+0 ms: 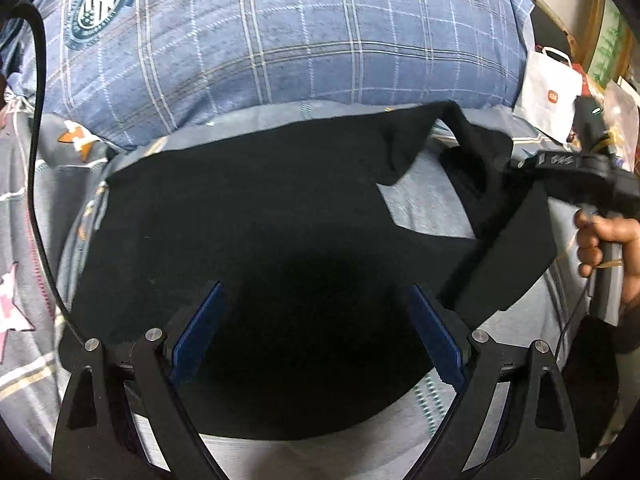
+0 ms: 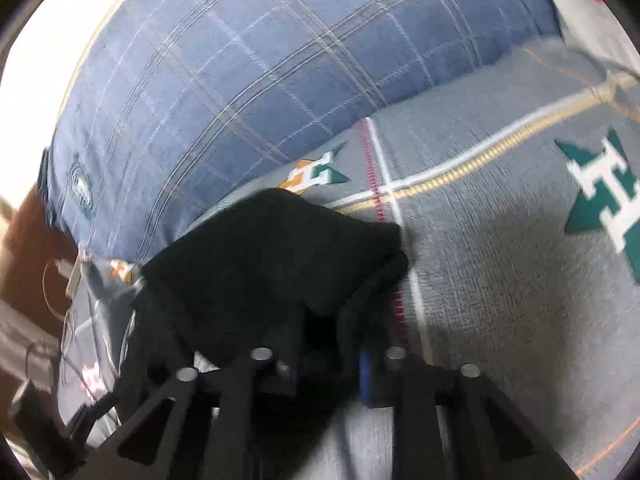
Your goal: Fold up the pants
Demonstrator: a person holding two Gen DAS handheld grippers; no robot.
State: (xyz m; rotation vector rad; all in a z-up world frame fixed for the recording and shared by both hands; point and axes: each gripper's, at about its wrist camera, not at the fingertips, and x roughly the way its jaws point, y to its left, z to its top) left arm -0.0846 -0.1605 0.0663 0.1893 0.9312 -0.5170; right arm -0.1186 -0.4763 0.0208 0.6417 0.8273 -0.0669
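Black pants (image 1: 240,220) lie spread on a grey patterned bedsheet (image 1: 424,212). My left gripper (image 1: 316,286) hovers over their near part, its blue-padded jaws wide open with nothing pinched. At the right, a hand (image 1: 600,236) holds my right gripper (image 1: 520,164), which has one edge of the pants raised off the sheet, so the cloth drapes down from it. In the right wrist view the right gripper (image 2: 328,360) has its jaws close together with a bunch of the black pants (image 2: 260,260) between them.
A big blue plaid pillow (image 1: 280,40) fills the far side of the bed. A white paper bag (image 1: 552,88) and clutter stand beyond the bed at the right. A black cable (image 1: 36,160) hangs down the left side.
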